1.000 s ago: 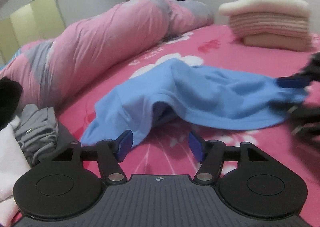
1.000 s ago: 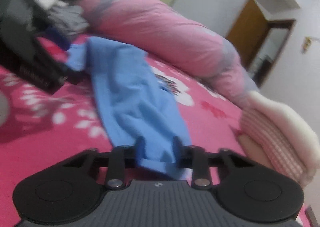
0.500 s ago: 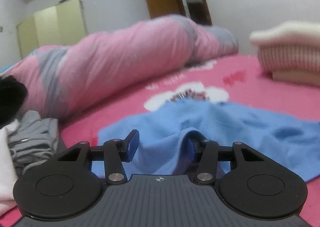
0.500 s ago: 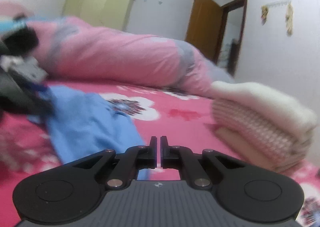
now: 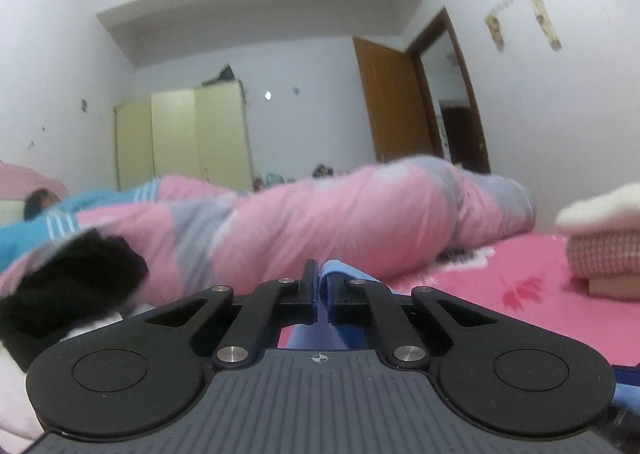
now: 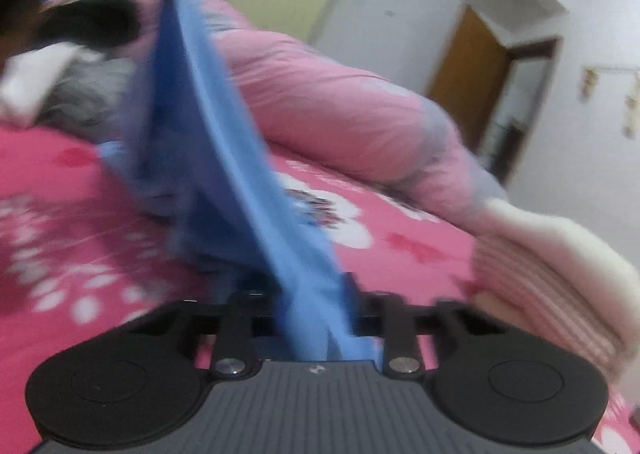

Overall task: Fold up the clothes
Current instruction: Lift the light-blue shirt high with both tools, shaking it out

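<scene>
The blue garment (image 6: 208, 141) is lifted off the pink bed sheet (image 6: 60, 254) and runs as a taut band from the upper left of the right wrist view down into my right gripper (image 6: 316, 294). Its jaws are opening slightly, with the cloth filling the gap and still held. My left gripper (image 5: 319, 278) points level and is shut on a small fold of the blue garment (image 5: 340, 274), which sticks up just past its fingertips. The rest of the cloth is hidden under that gripper's body.
A long pink and grey quilt roll (image 5: 320, 221) lies across the back of the bed. A folded stack of cream and pink clothes (image 6: 540, 262) sits at the right. Black (image 5: 68, 286) and grey (image 6: 80, 93) garments are piled at the left. A wardrobe and a door stand behind.
My left jaws closed on the blue garment's edge, then rose and tipped up to level. The garment left the bed and now stretches between both grippers.
</scene>
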Tool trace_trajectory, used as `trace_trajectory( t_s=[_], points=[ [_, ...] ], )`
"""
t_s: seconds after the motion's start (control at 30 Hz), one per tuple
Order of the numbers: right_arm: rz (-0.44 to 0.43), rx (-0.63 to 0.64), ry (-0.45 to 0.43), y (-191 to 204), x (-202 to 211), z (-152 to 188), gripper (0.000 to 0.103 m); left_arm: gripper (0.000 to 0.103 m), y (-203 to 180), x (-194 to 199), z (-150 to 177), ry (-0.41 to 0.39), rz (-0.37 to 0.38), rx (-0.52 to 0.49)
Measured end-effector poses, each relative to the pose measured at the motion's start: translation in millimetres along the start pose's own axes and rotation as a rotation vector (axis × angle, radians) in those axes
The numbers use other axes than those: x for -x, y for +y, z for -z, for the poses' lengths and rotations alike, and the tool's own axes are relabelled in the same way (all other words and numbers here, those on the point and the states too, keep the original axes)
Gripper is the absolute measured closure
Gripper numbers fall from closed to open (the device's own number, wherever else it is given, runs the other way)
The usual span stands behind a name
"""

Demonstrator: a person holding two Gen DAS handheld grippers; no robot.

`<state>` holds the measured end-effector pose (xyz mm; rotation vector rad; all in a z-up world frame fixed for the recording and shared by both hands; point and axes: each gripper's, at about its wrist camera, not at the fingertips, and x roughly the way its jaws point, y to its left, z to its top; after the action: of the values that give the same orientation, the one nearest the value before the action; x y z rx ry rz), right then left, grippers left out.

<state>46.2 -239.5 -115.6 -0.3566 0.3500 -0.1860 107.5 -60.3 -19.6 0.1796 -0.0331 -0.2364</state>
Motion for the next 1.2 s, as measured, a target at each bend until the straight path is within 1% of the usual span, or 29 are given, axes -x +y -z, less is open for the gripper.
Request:
trace_trajectory(
  t_s=[0.07,0.1,0.2,0.27,0.4,0.57,0.67,0.77,0.93,1.07,1.2],
  points=[
    [0.051,-0.048,-0.004,-14,-3,-4,0.102,0.1,4,3,-3,0.0,-0.006,-0.002],
    [0.077,-0.055,-0.03,-21,0,-9,0.102,0.1,5,4,-4,0.001,-0.009,-0.003],
    [0.151,-0.064,-0.156,-43,18,-37,0.102,0.1,15,12,-12,-0.002,-0.024,0.018],
    [0.178,-0.06,-0.251,-55,36,-63,0.102,0.1,22,19,-20,-0.014,-0.041,0.042],
    [0.193,-0.03,-0.404,-71,72,-110,0.102,0.1,39,46,-45,-0.084,-0.075,0.076],
    [0.213,0.027,-0.549,-78,116,-148,0.102,0.1,56,84,-86,-0.201,-0.119,0.083],
    [0.222,0.039,-0.607,-86,139,-165,0.102,0.1,64,106,-109,-0.268,-0.136,0.083],
    [0.22,0.045,-0.639,-97,155,-183,0.102,0.1,67,126,-130,-0.322,-0.145,0.068],
    [0.231,0.064,-0.684,-116,178,-211,0.102,0.099,67,147,-155,-0.386,-0.157,0.052],
    [0.281,0.082,-0.741,-129,198,-230,0.102,0.099,63,163,-172,-0.407,-0.127,0.072],
    [0.324,0.095,-0.772,-139,204,-246,0.102,0.099,56,177,-181,-0.449,-0.101,0.061]
  ],
)
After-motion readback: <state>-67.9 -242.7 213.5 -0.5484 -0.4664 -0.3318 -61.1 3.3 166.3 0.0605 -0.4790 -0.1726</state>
